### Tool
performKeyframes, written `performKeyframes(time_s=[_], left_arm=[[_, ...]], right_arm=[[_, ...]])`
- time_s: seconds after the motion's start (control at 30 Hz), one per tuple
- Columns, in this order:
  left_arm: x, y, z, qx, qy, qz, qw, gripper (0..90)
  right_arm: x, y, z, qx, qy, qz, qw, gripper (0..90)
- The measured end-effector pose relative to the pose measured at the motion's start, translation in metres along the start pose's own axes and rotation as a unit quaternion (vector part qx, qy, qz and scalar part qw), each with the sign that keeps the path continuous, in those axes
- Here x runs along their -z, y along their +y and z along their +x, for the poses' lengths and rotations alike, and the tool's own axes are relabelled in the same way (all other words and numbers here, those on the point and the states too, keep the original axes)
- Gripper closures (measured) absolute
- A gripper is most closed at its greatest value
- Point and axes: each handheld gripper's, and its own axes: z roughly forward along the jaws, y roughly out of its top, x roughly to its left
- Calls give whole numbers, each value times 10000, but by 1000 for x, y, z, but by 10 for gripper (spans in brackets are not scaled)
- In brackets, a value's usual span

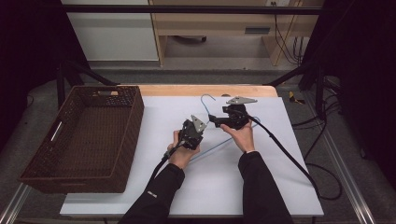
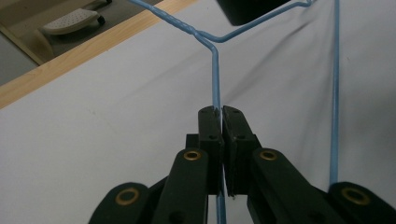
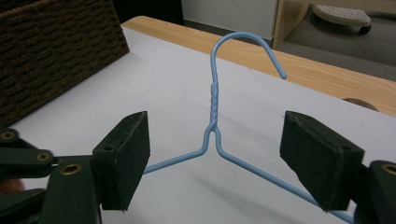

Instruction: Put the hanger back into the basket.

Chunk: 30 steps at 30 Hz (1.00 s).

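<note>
While my left gripper (image 2: 219,114) pinches one arm of the blue wire hanger (image 1: 219,135) at frame centre, its hook points toward the top edge and its long bar slants lower left to upper right; my right gripper (image 3: 233,158) straddles the neck, spread. The basket (image 1: 133,116) at left holds nothing
</note>
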Motion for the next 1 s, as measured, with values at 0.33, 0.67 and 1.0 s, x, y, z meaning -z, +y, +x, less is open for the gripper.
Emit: performKeyframes(time_s=[0.33,0.67,1.0], left_arm=[[2,-1,-4,-56,11,-86,9999,872],[3,-2,-6,-42,3,-91,9999,871],[4,-3,-6,-45,-35,-102,9999,871]], right_arm=[[-20,1,-2,-149,52,47,9999,400],[-31,0,-3,-235,-33,184,9995,558],[-36,-1,-3,-263,-32,279,9993,723]])
